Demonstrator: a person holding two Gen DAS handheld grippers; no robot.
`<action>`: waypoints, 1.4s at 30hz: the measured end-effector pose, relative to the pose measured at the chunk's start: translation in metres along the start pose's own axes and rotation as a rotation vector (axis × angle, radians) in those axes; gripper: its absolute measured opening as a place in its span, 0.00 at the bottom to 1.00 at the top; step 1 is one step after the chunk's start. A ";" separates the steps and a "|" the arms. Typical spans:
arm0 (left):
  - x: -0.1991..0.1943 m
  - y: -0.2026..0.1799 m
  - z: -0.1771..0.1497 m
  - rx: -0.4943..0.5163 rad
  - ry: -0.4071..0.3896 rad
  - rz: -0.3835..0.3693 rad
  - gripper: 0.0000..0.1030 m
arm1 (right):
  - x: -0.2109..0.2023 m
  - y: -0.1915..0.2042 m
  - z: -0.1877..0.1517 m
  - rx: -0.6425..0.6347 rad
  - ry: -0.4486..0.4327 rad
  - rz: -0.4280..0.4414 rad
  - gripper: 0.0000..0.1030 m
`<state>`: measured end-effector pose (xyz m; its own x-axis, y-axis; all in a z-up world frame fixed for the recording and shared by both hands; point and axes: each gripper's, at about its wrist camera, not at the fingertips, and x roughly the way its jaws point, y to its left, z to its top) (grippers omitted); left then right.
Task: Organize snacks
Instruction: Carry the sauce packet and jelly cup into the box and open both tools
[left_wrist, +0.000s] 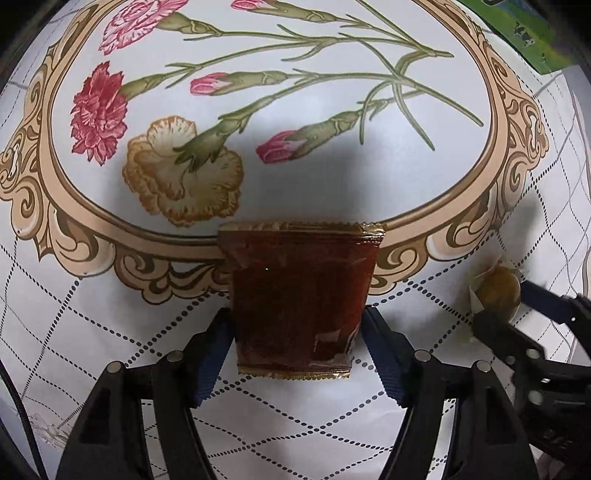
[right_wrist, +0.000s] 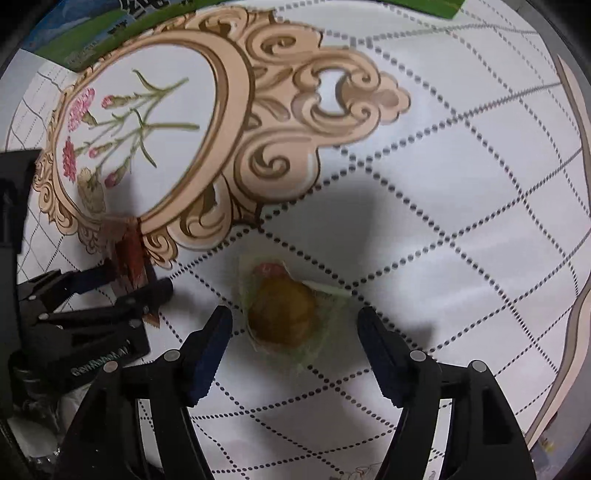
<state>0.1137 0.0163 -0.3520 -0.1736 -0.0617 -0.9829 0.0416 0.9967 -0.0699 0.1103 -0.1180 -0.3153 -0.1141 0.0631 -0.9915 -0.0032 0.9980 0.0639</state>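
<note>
A dark red snack packet (left_wrist: 299, 295) with gold crimped ends lies on the flowered tablecloth (left_wrist: 303, 173). My left gripper (left_wrist: 297, 321) straddles it; both pads touch its sides. The packet shows small at the left of the right wrist view (right_wrist: 129, 254), between the left gripper's fingers (right_wrist: 110, 295). A round brown pastry in clear wrap (right_wrist: 284, 314) lies between the open fingers of my right gripper (right_wrist: 295, 321), which do not touch it. In the left wrist view the pastry (left_wrist: 496, 293) sits at the right, between the right gripper's fingers (left_wrist: 517, 332).
A green printed box (left_wrist: 517, 26) lies at the far right edge of the cloth; it also shows at the top left of the right wrist view (right_wrist: 92, 40). A clear glass object (right_wrist: 33, 424) sits at the lower left.
</note>
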 end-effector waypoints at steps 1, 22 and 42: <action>-0.005 0.005 -0.001 -0.006 -0.004 -0.002 0.67 | 0.002 0.001 0.000 0.006 -0.003 -0.003 0.71; -0.128 0.029 0.011 0.015 -0.184 -0.053 0.51 | -0.083 0.014 0.007 -0.046 -0.188 0.088 0.58; -0.264 0.014 0.167 0.008 -0.347 -0.196 0.52 | -0.269 -0.035 0.134 0.012 -0.509 0.164 0.58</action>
<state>0.3240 0.0375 -0.1221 0.1634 -0.2660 -0.9500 0.0483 0.9640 -0.2616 0.2745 -0.1683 -0.0656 0.3844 0.2121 -0.8985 -0.0142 0.9745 0.2240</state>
